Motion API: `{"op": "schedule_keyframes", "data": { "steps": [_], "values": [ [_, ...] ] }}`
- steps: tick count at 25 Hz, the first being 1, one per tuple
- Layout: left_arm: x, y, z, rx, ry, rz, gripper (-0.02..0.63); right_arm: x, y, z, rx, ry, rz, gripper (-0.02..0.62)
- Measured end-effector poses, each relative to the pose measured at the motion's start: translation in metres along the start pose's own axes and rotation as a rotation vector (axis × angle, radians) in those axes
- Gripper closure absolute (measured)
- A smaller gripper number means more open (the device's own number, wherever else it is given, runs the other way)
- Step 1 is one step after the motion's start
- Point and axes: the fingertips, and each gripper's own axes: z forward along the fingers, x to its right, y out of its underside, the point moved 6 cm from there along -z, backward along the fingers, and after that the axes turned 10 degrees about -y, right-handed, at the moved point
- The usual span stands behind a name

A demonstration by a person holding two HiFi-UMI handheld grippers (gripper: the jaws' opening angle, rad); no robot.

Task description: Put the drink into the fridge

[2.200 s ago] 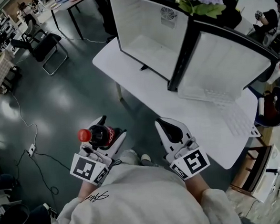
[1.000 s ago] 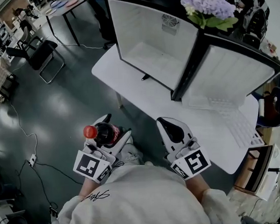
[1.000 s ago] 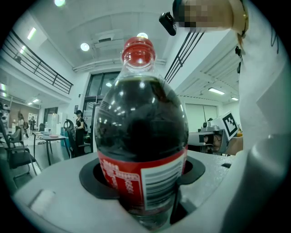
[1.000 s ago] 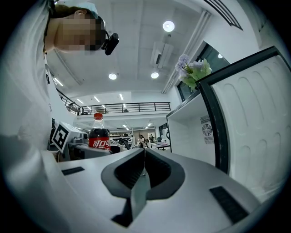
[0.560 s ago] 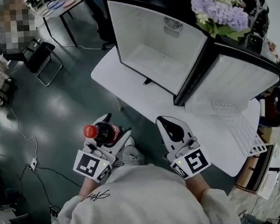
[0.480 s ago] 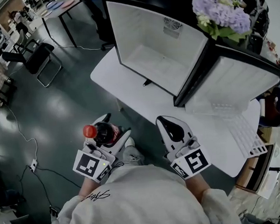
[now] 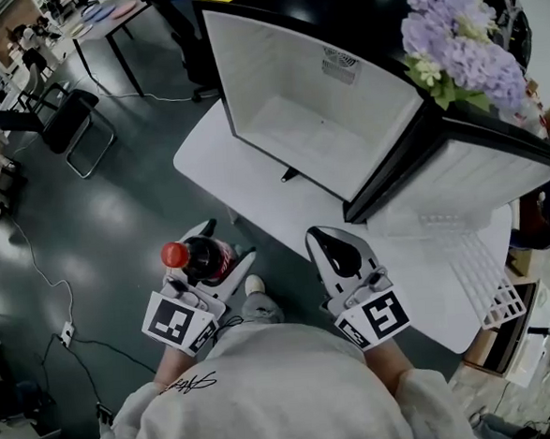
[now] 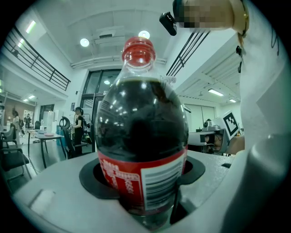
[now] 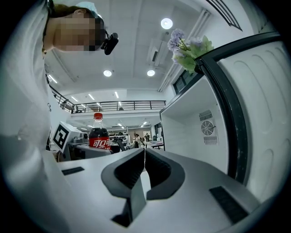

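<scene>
The drink bottle is clear, glossy plastic with a slick printed label. The left claw and right claw are smooth matt grey plastic with black rubbery-looking pads. The fridge lining is smooth white; the table is matt white; the floor shines.

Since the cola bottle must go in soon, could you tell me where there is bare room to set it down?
The fridge floor is bare, bordered by its white walls. The table strip before the fridge is free too. Crowded: the right end, under the open door and its rack.
</scene>
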Motion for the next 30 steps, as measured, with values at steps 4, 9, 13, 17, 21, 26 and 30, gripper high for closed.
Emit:
{"op": "schedule_keyframes", "data": {
  "steps": [4, 9, 13, 17, 21, 26, 30],
  "values": [
    [-0.013, -0.003, 0.013, -0.003, 0.014, 0.002, 0.285, 0.009, 0.000, 0.014, -0.008, 0.013, 0.007, 0.583],
    [-0.029, -0.007, 0.028, -0.003, 0.038, 0.005, 0.285, 0.019, -0.004, 0.031, -0.003, 0.033, 0.007, 0.583],
    [-0.043, -0.009, 0.040, 0.000, 0.061, 0.010, 0.285, 0.026, -0.005, 0.044, 0.003, 0.055, 0.007, 0.583],
    [-0.057, -0.012, 0.050, -0.003, 0.089, 0.014, 0.285, 0.031, -0.006, 0.057, -0.010, 0.077, 0.005, 0.583],
    [-0.073, -0.016, 0.062, -0.002, 0.117, 0.016, 0.285, 0.037, -0.009, 0.068, -0.005, 0.114, 0.004, 0.583],
    [-0.086, -0.012, 0.074, -0.001, 0.157, 0.026, 0.285, 0.042, -0.003, 0.078, 0.002, 0.160, 0.007, 0.583],
    [-0.097, -0.013, 0.082, 0.000, 0.182, 0.033, 0.285, 0.044, -0.003, 0.086, 0.008, 0.187, 0.002, 0.583]
  ]
}}
